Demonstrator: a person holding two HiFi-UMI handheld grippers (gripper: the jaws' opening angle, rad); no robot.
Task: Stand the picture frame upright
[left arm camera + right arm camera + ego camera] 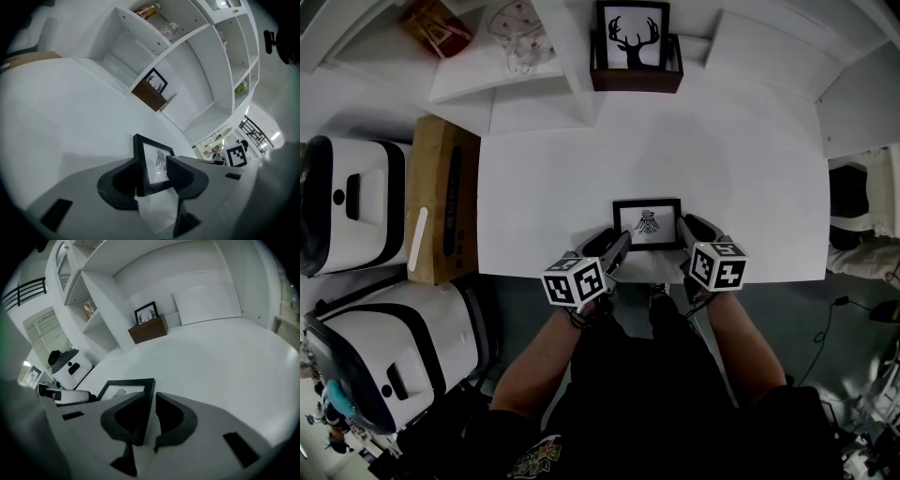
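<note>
A small black picture frame point(647, 223) sits at the middle of the white table's point(731, 159) near edge, its face turned up toward the head view. It is caught from both sides by the two hand-held grippers. The print inside is a small dark bird-like emblem on white, and any lettering under it is too small to read. The left gripper point(615, 246) has its jaws closed on the frame's left rail, one pad behind the rail and one on the glass side. The right gripper point(686, 229) straddles the right rail with its jaws only narrowly apart. The inner jaw lies against the rail, and a thin light gap shows beside the outer one. Whether the frame's lower edge rests on the table I cannot tell. At the middle of the far edge, a framed antler print point(633, 36) stands upright in a dark wooden box point(636, 79). A cardboard box point(441, 202) sits against the table's left edge, its markings unreadable.
</note>
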